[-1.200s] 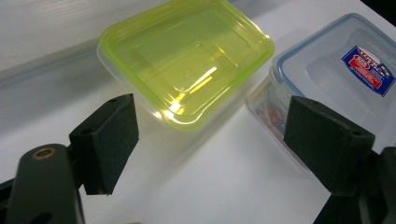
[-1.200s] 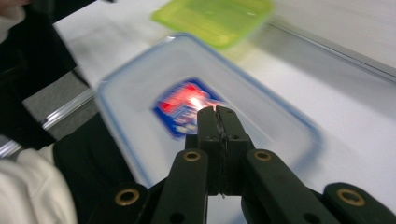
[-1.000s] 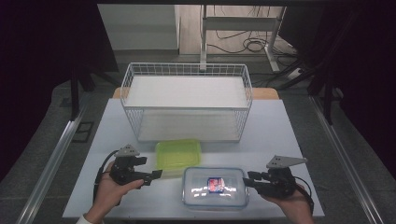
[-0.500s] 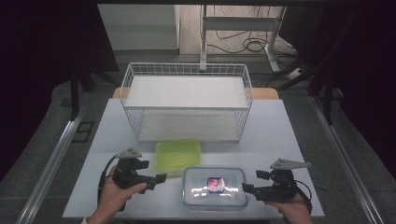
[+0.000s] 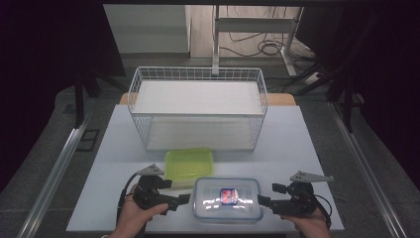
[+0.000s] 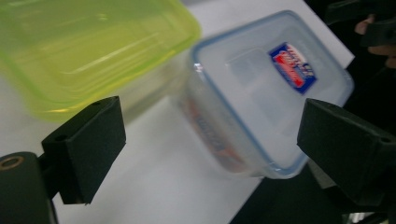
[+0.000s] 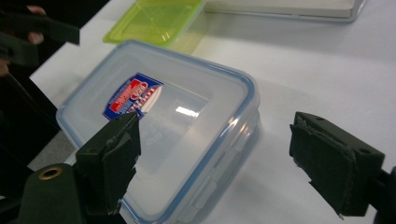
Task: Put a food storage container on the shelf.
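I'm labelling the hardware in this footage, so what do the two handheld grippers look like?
Both are black. The left gripper and right gripper each have two blocky, flat-faced jaws, a grey three-cornered plate on top and a black cable trailing back. In the gripper views, a brass-coloured ring shows on the left side near the jaw base. The forearms near the hands look bare.

a white wire basket (image 5: 198, 111) stands at the table's (image 5: 297, 144) far side.
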`<state>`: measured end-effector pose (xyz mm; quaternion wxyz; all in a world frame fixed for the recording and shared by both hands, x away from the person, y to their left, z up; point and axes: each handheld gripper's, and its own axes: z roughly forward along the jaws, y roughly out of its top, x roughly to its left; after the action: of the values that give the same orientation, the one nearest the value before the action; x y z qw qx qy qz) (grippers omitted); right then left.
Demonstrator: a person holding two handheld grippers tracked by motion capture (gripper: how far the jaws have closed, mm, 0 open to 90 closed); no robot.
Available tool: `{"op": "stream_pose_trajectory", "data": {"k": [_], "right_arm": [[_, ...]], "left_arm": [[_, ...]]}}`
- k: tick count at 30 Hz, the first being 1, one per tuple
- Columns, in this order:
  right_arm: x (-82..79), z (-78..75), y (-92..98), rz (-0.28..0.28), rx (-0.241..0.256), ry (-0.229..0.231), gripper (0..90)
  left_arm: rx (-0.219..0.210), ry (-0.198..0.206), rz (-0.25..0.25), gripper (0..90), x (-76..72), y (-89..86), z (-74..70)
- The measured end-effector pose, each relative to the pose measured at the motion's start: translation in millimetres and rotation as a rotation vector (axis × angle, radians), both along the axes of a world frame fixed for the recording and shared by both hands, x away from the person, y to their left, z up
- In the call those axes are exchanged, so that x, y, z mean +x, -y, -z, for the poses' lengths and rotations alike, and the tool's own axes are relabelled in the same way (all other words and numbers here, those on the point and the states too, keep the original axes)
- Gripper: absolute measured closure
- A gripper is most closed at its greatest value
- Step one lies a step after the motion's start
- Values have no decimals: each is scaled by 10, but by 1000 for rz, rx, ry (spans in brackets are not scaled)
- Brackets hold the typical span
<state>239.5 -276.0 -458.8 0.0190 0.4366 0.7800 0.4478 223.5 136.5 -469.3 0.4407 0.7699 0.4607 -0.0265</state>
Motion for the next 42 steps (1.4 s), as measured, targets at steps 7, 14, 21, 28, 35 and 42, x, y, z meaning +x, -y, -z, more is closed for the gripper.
{"op": "stream_pose_trajectory", "data": {"k": [7, 14, 21, 28, 35, 42], "right_arm": [[-25, 10, -11, -11, -2, 4, 181], [-23, 39, -35, -15, -7, 2, 187], [-23, 52, -50, -21, -22, 4, 188], [-17, 70, -49, -25, -25, -3, 188], [10, 155, -79, -46, 29, -88, 168], [35, 278, -159, -58, 38, -157, 164]], "left_arm": [[-15, -42, 48, 82, -67, 264, 112], [-81, -133, 51, 101, 9, 307, 261], [-114, -191, 80, 118, 39, 354, 364], [-137, -229, 82, 139, 102, 392, 443], [-165, -257, 78, 175, 142, 402, 491], [-183, -246, 61, 213, 146, 377, 492]]}}
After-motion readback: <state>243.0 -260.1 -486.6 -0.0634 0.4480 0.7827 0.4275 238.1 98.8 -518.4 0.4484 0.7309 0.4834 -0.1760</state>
